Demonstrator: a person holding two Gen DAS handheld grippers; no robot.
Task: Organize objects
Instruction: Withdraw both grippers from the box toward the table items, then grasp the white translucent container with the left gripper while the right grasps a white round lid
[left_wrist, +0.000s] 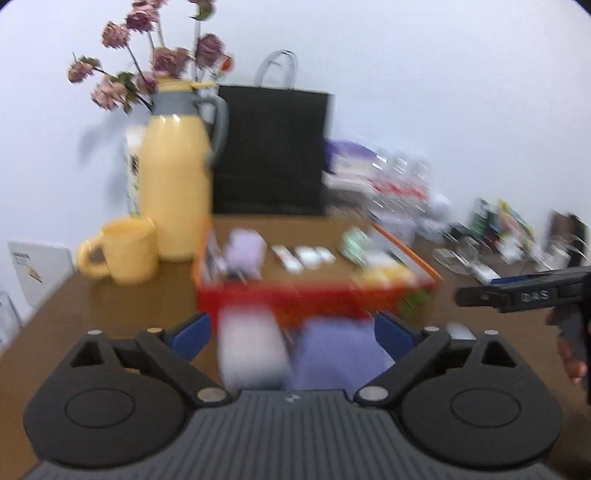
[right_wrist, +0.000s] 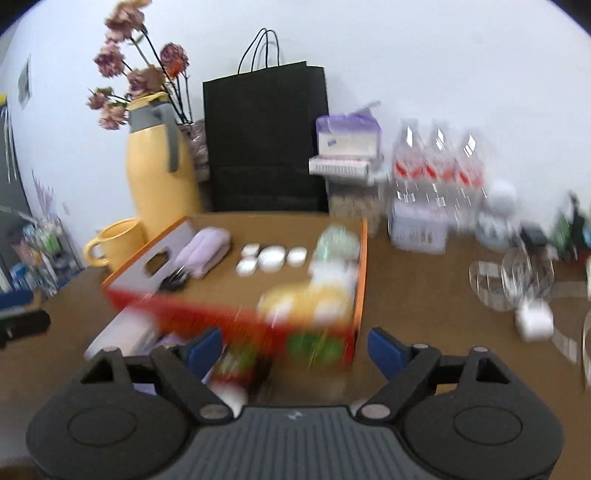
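An orange-red open box (left_wrist: 280, 299) (right_wrist: 207, 317) stands on the brown table. It holds a lilac cloth roll (right_wrist: 203, 251), small white cases (right_wrist: 271, 256), a green-white packet (right_wrist: 338, 243) and yellow-white items (right_wrist: 306, 302). My left gripper (left_wrist: 291, 332) is open, just before the box's near wall; blurred white (left_wrist: 251, 354) and lilac (left_wrist: 336, 354) objects lie between its fingers. My right gripper (right_wrist: 295, 347) is open at the box's near right corner, with a red-green packet (right_wrist: 236, 363) low between its fingers. Both views are motion-blurred.
A yellow jug (left_wrist: 173, 177) and yellow mug (left_wrist: 125, 251) stand left of the box, with flowers behind. A black paper bag (right_wrist: 266, 140) stands at the back wall. Water bottles (right_wrist: 437, 166), boxes, glassware (right_wrist: 513, 277) and a white case (right_wrist: 535, 321) crowd the right side.
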